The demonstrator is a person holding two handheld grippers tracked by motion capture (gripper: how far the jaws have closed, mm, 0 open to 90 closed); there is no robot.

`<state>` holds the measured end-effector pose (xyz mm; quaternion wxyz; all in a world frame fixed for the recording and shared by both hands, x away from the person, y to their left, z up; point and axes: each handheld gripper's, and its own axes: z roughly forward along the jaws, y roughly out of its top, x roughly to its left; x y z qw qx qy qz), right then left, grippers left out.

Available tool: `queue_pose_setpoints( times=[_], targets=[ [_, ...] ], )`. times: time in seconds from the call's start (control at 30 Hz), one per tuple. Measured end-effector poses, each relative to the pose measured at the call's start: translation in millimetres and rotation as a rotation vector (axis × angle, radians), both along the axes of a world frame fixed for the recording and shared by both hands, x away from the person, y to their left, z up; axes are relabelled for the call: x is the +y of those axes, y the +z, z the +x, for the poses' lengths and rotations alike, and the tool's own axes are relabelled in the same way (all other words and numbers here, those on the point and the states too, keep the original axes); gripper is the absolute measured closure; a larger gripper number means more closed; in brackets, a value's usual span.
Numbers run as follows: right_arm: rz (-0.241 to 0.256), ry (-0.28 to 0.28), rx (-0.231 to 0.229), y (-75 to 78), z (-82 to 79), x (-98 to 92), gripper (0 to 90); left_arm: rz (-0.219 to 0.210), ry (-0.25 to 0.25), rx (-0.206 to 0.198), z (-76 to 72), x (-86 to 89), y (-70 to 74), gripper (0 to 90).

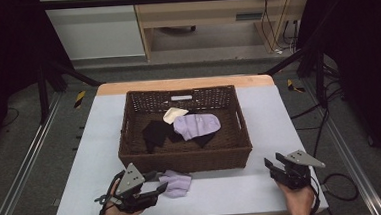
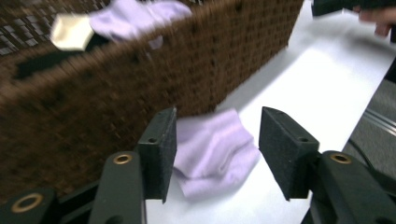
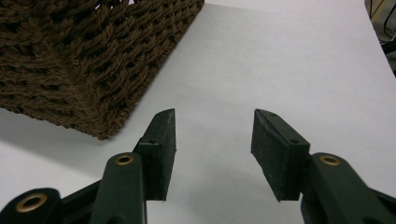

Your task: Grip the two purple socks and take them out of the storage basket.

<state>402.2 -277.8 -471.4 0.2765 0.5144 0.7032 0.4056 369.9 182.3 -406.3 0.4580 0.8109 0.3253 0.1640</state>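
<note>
A brown wicker basket (image 1: 130,141) stands mid-table and holds a lilac sock (image 1: 196,125), a black sock (image 1: 156,133) and a cream one (image 1: 174,114). A second lilac sock (image 1: 176,182) lies crumpled on the table against the basket's front wall. My left gripper (image 1: 155,182) is open just left of it; in the left gripper view that sock (image 2: 215,151) sits between and slightly beyond the jaws of the left gripper (image 2: 217,148), untouched. My right gripper (image 1: 276,163) rests open at the front right, its jaws (image 3: 214,149) over bare table near the basket's corner (image 3: 88,70).
The white table (image 1: 279,122) has free room on both sides of the basket. Its front edge runs just below both hands. Black frame struts, cables and a wooden bench stand beyond the far edge.
</note>
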Motion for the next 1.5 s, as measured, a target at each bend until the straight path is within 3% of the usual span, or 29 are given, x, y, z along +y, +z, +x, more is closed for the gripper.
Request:
queue_pose_setpoints(
  times=[0.27,0.47,0.57,0.83,1.03,1.17,1.3,1.37,1.5],
  targets=[
    [-0.001,-0.005,-0.012,0.2,0.7,-0.4,45.2,-0.051,0.059,-0.071,14.1,13.7,37.5,42.9],
    [0.014,-0.022,-0.01,3.3,1.2,0.7,42.5,-0.045,0.091,-0.105,31.8,13.5,56.6,41.7],
    [-0.008,-0.028,-0.01,3.6,1.8,1.5,42.0,-0.045,0.107,-0.119,42.2,11.0,64.4,41.7],
    [-0.014,-0.022,-0.01,5.1,2.8,2.1,38.9,-0.043,0.136,-0.114,72.0,-4.1,76.3,41.9],
    [-0.024,-0.029,-0.007,5.1,2.6,2.1,38.2,-0.034,0.139,-0.124,84.4,-16.3,84.1,42.5],
    [-0.044,-0.029,-0.02,4.8,1.4,3.2,40.2,-0.033,0.155,-0.113,97.5,-22.6,88.8,42.8],
    [-0.033,-0.01,-0.019,4.2,0.2,3.5,47.9,-0.022,0.177,-0.104,111.4,-28.4,93.8,43.3],
    [-0.013,-0.006,-0.007,3.4,0.4,3.3,47.4,-0.015,0.186,-0.105,117.9,-32.1,97.4,43.5],
    [-0.032,-0.015,-0.012,2.8,1.6,3.4,45.5,0.0,0.195,-0.119,129.0,-41.4,103.5,43.9]
  ],
)
